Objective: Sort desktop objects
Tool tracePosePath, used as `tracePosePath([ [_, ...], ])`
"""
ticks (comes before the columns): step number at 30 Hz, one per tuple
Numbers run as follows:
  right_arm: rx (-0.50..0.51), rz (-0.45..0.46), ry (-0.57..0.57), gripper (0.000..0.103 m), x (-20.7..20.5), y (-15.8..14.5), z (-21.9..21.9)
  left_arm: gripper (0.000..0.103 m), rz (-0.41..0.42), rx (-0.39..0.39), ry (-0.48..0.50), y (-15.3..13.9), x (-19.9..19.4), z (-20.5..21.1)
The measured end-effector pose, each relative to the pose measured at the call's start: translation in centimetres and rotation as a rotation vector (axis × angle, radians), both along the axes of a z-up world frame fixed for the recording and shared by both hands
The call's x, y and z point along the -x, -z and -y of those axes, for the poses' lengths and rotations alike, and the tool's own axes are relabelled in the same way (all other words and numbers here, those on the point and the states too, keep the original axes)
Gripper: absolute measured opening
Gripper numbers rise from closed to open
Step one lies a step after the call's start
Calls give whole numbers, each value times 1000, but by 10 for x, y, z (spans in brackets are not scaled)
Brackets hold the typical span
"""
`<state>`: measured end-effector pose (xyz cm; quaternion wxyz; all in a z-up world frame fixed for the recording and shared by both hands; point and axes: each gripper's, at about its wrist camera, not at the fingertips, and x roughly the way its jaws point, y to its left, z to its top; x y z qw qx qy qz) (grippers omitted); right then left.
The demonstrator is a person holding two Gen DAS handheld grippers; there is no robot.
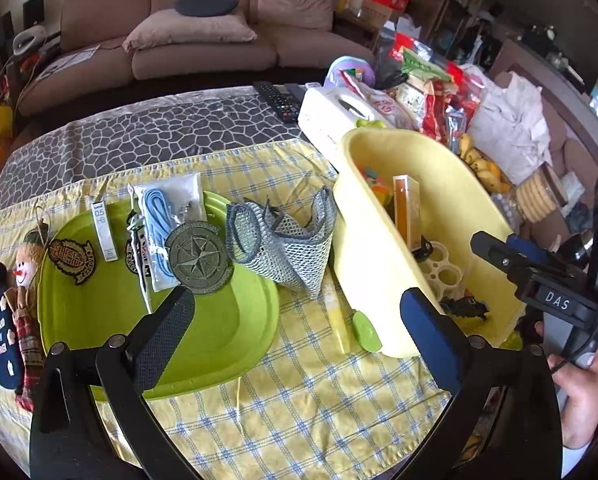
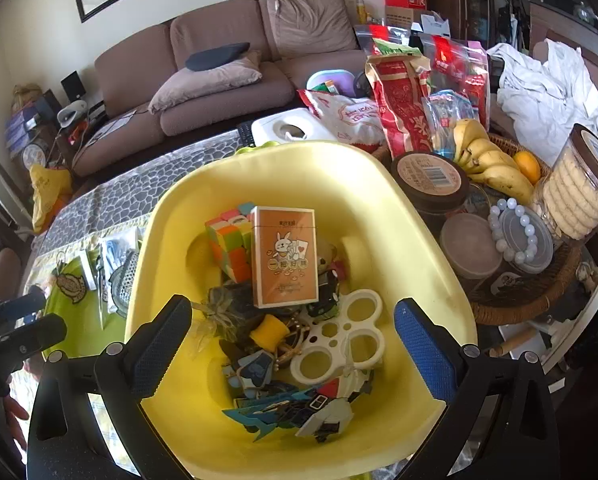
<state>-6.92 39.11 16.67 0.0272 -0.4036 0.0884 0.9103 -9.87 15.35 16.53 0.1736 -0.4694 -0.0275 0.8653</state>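
Both claws are wide open and hold nothing. Under the left claw [image 1: 299, 328] sits the green plate [image 1: 235, 344], with flat things laid on it: a round badge [image 1: 199, 258], a lead box [image 1: 105, 232] and a blue cord [image 1: 157, 216]. Just past the plate lies a mesh bag [image 1: 295, 240], not sorted yet, I think. Under the right claw [image 2: 295, 332] is the yellow tub [image 2: 419, 216], which keeps the chunky toys together: a card box [image 2: 285, 256], a cube [image 2: 229, 240] and a white ring toy [image 2: 339, 340].
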Motion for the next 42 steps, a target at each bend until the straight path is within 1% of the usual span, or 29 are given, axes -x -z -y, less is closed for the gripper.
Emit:
tracePosePath([
  [2, -1, -4, -9, 102, -1, -2, 6, 103, -5, 5, -24, -1, -7, 10],
  [5, -23, -9, -33, 102, -3, -5, 15, 103, -17, -11, -73, -1, -21, 31],
  [8, -15, -19, -39, 102, -7, -7, 19, 103, -5, 13, -110, 2, -34, 50],
  [10, -9, -25, -46, 102, -10, -9, 22, 103, -7, 16, -135, 3, -43, 65],
  [13, -49, -31, -61, 102, -18, -14, 32, 103, -9, 11, -177, 4, -59, 88],
  [15, -57, -51, -66, 102, -25, -19, 38, 103, -14, 20, -201, 5, -68, 103],
  [20, -3, -130, -84, 102, -51, -26, 52, 103, -10, 53, -254, 16, -91, 136],
  [24, 24, -190, -111, 102, -70, -34, 70, 103, 2, 46, -309, 30, -103, 161],
  [27, -1, -207, -134, 102, -81, -35, 87, 103, 8, 45, -331, 42, -111, 172],
  [32, -21, -177, -169, 102, -93, -19, 111, 103, -5, 59, -334, 58, -124, 180],
  [38, 6, -118, -205, 102, -101, 15, 135, 103, 9, 43, -344, 80, -133, 185],
  [42, -21, -94, -218, 102, -98, 37, 153, 103, 4, 52, -359, 93, -135, 187],
])
